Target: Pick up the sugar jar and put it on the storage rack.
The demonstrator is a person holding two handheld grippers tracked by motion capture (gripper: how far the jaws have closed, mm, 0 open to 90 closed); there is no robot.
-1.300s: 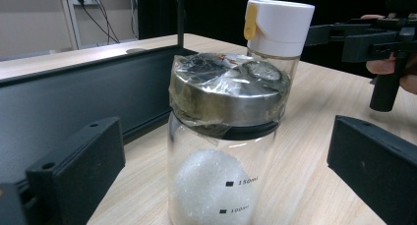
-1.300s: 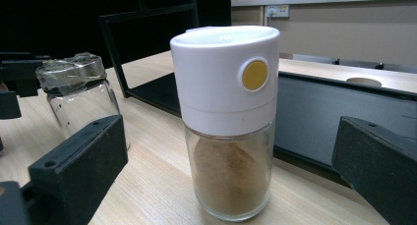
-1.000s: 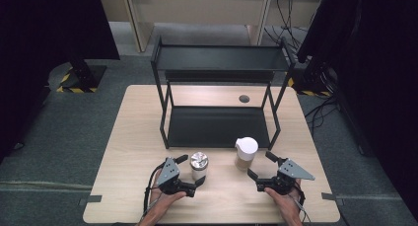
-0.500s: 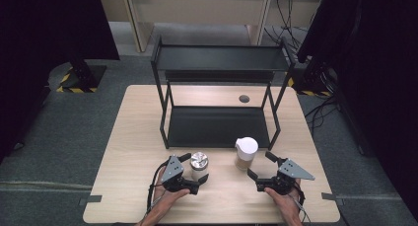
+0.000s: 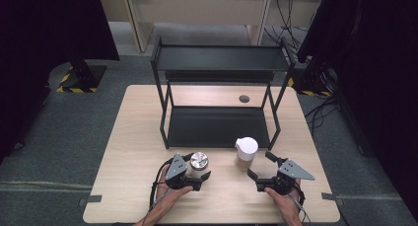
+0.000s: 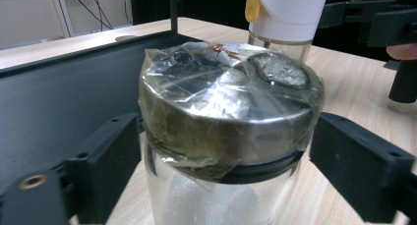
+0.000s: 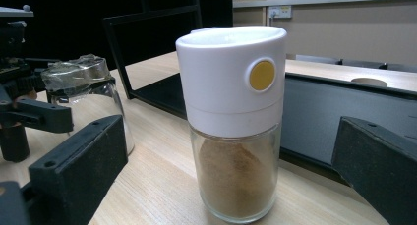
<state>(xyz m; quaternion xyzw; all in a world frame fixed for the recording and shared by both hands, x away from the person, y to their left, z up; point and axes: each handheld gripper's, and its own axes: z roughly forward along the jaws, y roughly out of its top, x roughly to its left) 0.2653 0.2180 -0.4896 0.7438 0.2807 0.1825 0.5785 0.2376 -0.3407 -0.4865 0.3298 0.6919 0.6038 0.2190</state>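
Observation:
A glass jar (image 5: 199, 160) with a metal lid wrapped in clear film (image 6: 226, 102) stands near the table's front, left of centre. My left gripper (image 5: 196, 167) has the jar between its jaws, which have just been closing. The pads stand very near the jar's neck below the lid, with a thin gap still showing on the right side. To the right stands a spice shaker (image 5: 246, 153) with a white cap, a yellow button and brown powder (image 7: 233, 117). My right gripper (image 5: 260, 164) is open, its jaws wide on either side of the shaker without touching it.
A black two-level metal rack (image 5: 219, 122) stands behind both containers, its lower shelf just beyond them. The wooden table (image 5: 138, 137) has a round hole (image 5: 244, 98) behind the rack. Dark curtains hang left and right.
The left gripper's jaws have drawn in around the jar. The jar, the shaker and the right gripper have kept their places.

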